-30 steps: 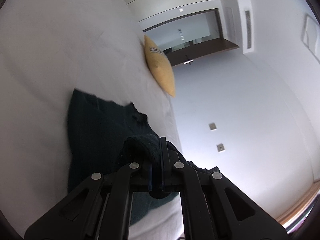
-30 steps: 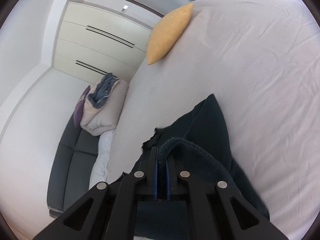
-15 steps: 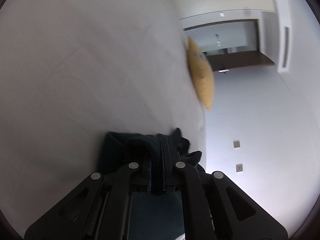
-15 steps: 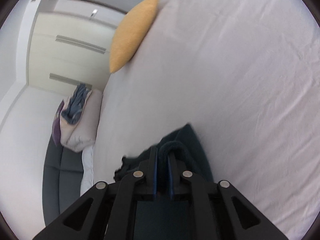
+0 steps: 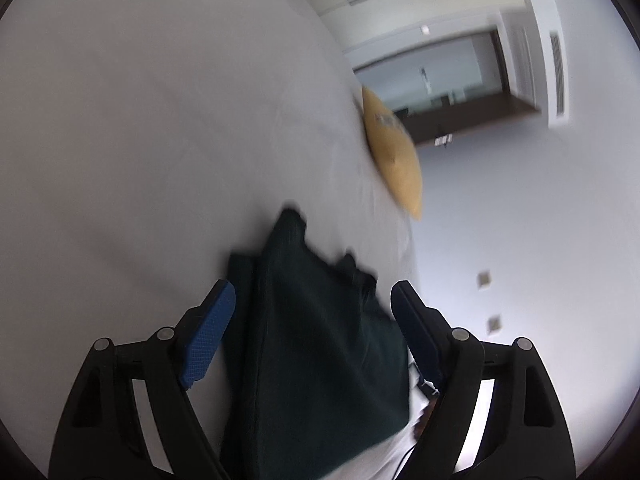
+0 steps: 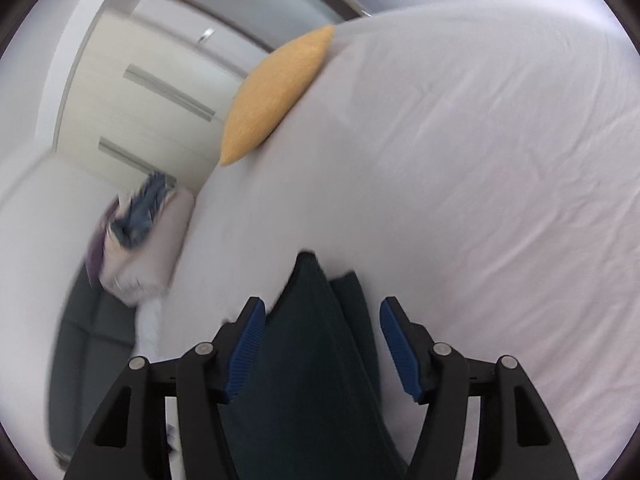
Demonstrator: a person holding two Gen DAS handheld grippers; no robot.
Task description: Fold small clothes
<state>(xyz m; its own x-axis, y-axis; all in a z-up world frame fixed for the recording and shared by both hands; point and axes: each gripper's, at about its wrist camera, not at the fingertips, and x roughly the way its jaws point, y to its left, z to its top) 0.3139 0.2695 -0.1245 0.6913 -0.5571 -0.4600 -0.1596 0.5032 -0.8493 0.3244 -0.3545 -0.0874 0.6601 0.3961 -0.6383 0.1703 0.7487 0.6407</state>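
Both the left gripper [image 5: 312, 296] and right gripper [image 6: 322, 314] have jaws opening, pads clear of the dark green garment [image 5: 320, 352] near the bed [image 5: 160, 120] edge; withdrawing low could snag and undo the fold.

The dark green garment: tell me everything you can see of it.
The dark green garment lies on the white bed sheet, a soft, finely ribbed fabric folded over so that layered edges show along one side. It runs lengthwise away from both cameras, narrowing to a corner at its far end. It sits between the blue pads of the left gripper and right gripper, whose jaws are opening; neither pad presses it. Motion blur hides finer detail.
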